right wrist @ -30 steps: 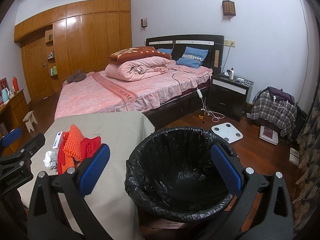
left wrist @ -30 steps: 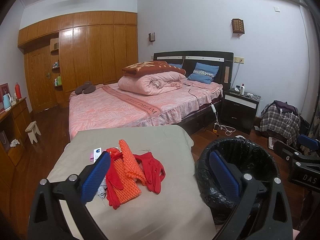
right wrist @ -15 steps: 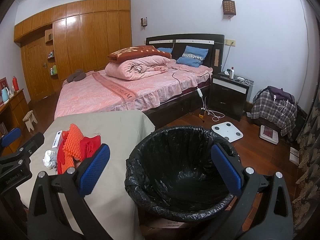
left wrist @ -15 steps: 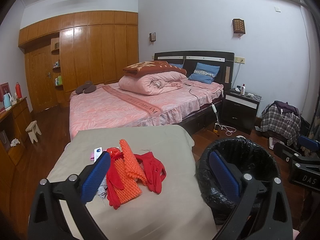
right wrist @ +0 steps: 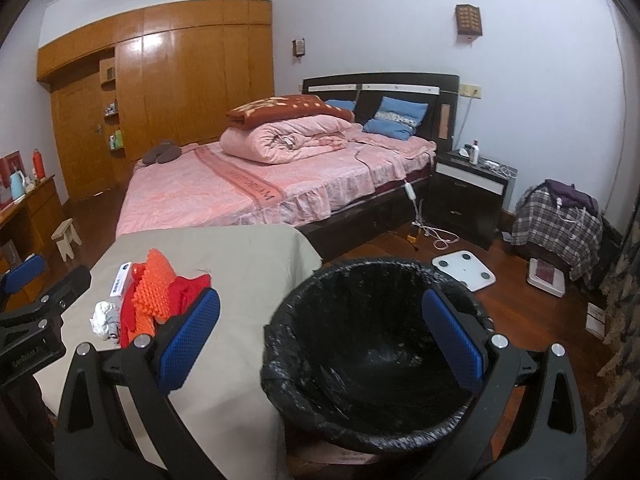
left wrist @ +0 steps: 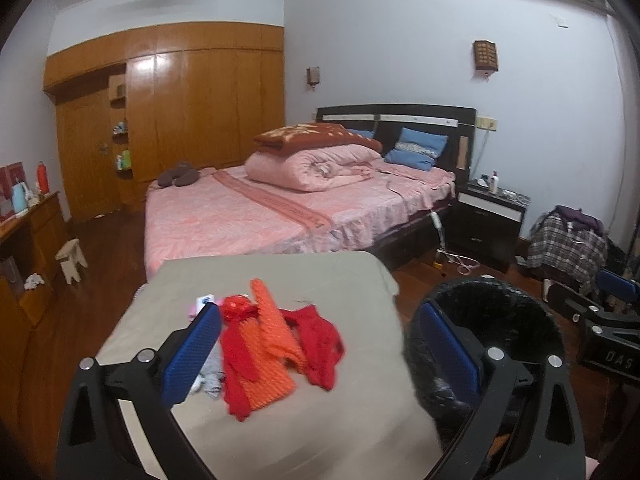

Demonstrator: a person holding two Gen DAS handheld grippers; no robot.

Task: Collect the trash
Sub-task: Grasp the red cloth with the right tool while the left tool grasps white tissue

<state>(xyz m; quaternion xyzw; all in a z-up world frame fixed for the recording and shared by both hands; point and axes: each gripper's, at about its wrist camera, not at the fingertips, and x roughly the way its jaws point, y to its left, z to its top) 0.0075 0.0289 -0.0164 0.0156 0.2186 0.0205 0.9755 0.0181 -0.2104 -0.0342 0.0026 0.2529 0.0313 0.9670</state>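
Facing a cloth-covered desk (left wrist: 280, 432) before a pink bed (right wrist: 256, 196), I see crumpled paper (right wrist: 105, 318) beside red-orange cloths (left wrist: 272, 344), bin (right wrist: 372, 360) alongside; both grippers (left wrist: 320, 354) (right wrist: 320, 338) gape wide, holding nothing.

The room is dim; light shines off the wardrobe (left wrist: 192, 92); the left view is blurry, corners dark and bent
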